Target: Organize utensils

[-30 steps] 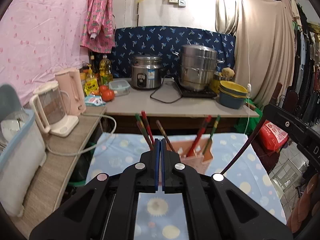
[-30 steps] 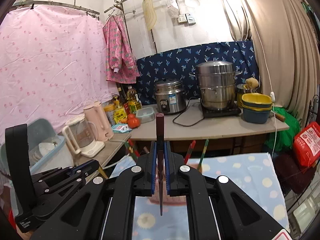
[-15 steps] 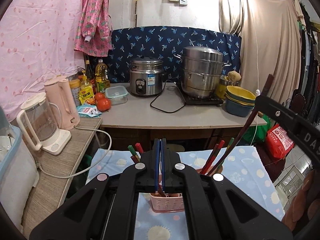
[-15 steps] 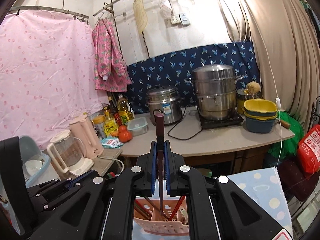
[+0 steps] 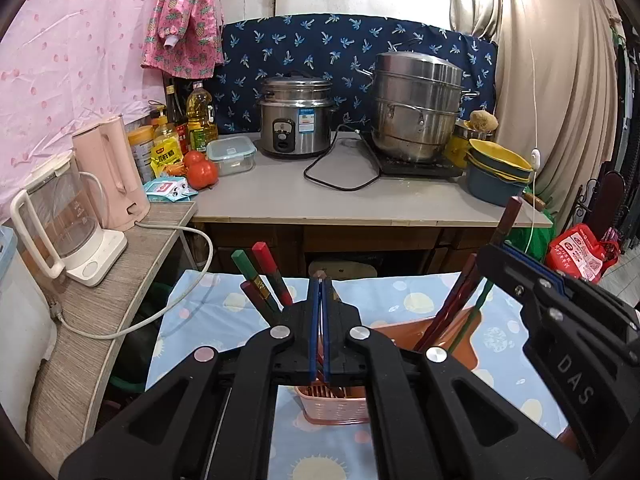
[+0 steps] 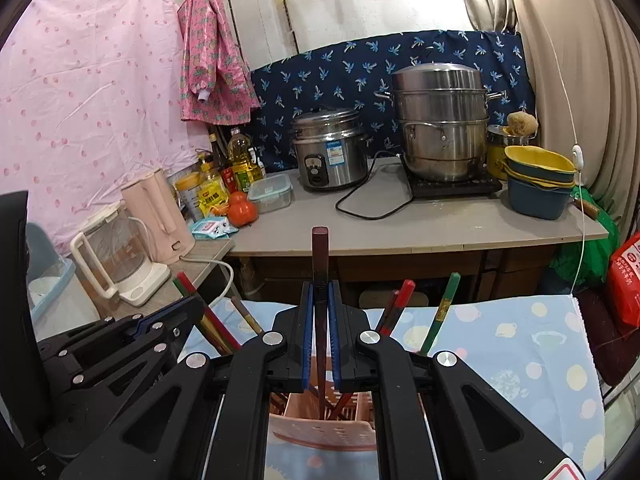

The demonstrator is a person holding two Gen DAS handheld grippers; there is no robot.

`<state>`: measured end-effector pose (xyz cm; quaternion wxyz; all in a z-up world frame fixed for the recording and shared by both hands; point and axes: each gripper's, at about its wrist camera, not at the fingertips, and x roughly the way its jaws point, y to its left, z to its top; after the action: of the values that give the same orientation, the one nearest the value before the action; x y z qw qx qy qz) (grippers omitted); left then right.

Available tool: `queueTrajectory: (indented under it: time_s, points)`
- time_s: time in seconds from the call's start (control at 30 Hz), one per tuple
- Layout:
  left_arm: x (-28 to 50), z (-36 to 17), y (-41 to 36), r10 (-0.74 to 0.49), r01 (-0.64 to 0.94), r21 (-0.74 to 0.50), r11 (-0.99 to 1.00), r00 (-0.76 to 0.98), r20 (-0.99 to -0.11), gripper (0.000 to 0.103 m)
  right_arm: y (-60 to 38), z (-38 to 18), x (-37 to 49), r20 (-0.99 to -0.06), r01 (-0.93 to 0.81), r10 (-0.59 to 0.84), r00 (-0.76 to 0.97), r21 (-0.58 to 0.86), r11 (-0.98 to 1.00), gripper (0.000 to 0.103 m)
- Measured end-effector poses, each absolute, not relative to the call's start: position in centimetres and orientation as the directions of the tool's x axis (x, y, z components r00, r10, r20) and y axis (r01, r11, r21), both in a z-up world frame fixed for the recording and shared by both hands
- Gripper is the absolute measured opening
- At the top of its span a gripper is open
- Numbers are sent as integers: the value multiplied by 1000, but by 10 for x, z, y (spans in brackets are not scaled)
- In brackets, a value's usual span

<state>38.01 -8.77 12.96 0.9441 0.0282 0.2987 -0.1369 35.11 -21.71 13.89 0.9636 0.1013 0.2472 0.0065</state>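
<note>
The right gripper (image 6: 319, 312) clamps a dark chopstick (image 6: 320, 264) between its blue pads, upright, its lower end reaching down into a pink slotted basket (image 6: 320, 436). The left gripper (image 5: 320, 312) has its jaws shut with nothing between them; it hangs just above the same basket (image 5: 332, 404), to the left of the right one. More chopsticks stand tilted in the basket: red and green ones (image 5: 260, 276) leaning left, others (image 6: 436, 312) leaning right.

The basket sits on a table under a pale blue cloth (image 6: 520, 344) printed with yellow and white rounds. Behind it runs a grey counter (image 5: 360, 200) against a navy leaf-print cloth (image 5: 320, 44). On the counter stand a steel rice cooker (image 5: 296, 116), its black cord looping to the right, a tall stacked steamer (image 5: 416, 108) on a black hob, and stacked yellow and blue bowls (image 5: 496, 176) at the right end. Toward the left end sit a clear lidded box (image 5: 232, 156), tomatoes (image 5: 202, 170), oil bottles (image 5: 200, 116) and packets.

A lower wood-grain shelf (image 5: 80, 312) on the left carries a pink kettle (image 5: 116, 176) and a glass kettle (image 5: 60, 216) on a white base, its white cord trailing over the edge. A pink spotted sheet (image 6: 80, 100) covers the left wall, a pink garment (image 6: 212, 52) hangs beside it, and a beige curtain (image 5: 560, 80) closes the right. A red bag (image 5: 580, 252) lies on the floor to the right.
</note>
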Motion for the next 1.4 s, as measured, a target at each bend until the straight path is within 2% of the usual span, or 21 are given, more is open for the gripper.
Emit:
queueTrajectory:
  time_s: [0.43,0.47,0.57,0.6,0.93,1.07,1.2,1.4]
  points:
    - [390,106,-91,-267,296,-54,954,753,-602,2,-215,112,357,-519,40,56,853,172,984,7]
    - [388,105,-92,-261,290,-50,956,756,-601,5,-214,112,355,-518,44,50,854,168,985,11]
    - [383,105,-91,-247,268,-54,962,767,-592,40,-214,113,349,-503,57,31,864,159,986,24]
    - [380,105,-91,-241,259,-54,964,773,-587,42,-214,115,345,-497,63,22,868,154,986,26]
    - [353,111,-84,-221,241,-45,969,780,-585,42,-213,131,308,-459,91,-21,888,131,987,48]
    - [335,112,-81,-218,241,-41,970,778,-589,43,-210,134,289,-458,103,-37,888,120,987,52]
    - [315,111,-78,-207,234,-31,972,779,-592,51,-208,135,269,-466,117,-51,883,114,987,55]
    - [293,106,-76,-188,226,-14,974,771,-609,56,-206,131,242,-488,147,-86,869,88,985,59]
